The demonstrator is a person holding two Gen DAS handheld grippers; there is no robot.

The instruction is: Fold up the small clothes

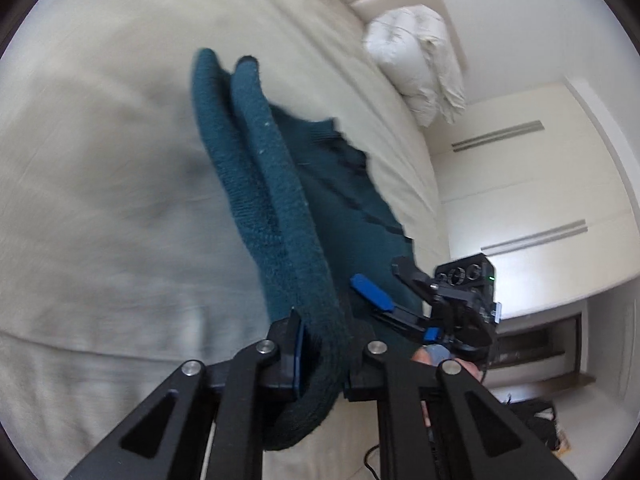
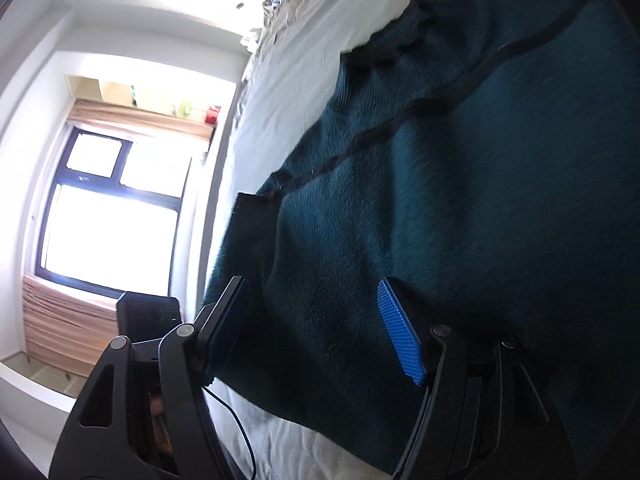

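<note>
A dark teal knit sweater lies partly spread on a bed dressed in cream sheets, with one thick fold of it lifted clear of the covers by the left gripper, whose jaws are clenched on the bunched knit near six o'clock in the left wrist view. The right gripper hovers just over the flat body of the garment, jaws spread wide with nothing between them; it also shows at about four o'clock in the left wrist view, beside the lifted fold. The work appears to be mid-fold, a sleeve or side edge being carried across the sweater's body. The next move would likely call for laying that raised portion down flat on the panel, while the free gripper either pins the body or takes a second edge. Whether the lifted part is a sleeve or a hem cannot be told, since it is doubled over and blurred by motion. The sweater's far edge is cut off at three o'clock in the right wrist view. A white pillow rests well apart, toward one o'clock.
</note>
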